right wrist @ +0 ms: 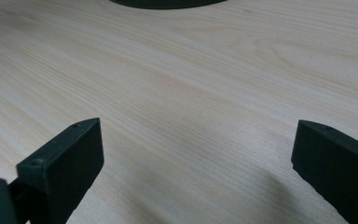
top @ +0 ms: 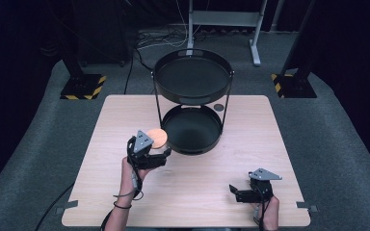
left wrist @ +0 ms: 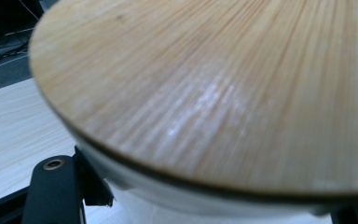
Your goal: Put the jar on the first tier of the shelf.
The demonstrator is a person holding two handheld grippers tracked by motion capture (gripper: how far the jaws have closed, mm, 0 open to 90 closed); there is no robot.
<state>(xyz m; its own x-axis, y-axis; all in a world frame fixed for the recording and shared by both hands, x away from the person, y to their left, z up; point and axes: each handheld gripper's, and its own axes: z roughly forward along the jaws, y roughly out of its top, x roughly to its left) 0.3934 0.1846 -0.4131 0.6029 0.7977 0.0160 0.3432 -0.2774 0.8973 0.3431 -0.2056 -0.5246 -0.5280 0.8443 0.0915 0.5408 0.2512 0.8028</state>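
While left gripper (top: 161, 155) clasps lidded cup (top: 157, 138) — tiered tray (top: 191, 144) adjoins.

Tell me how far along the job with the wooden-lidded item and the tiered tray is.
Nothing is placed yet: both tiers of the black round two-tier metal tray look bare. In hand: the left gripper holds the round item with a bamboo lid beside the lower tier. Left: probably setting it in. The right gripper rests open on the light wooden table.

high view: overhead, forward-down | gripper views: close, low | shared: table (top: 197, 183)
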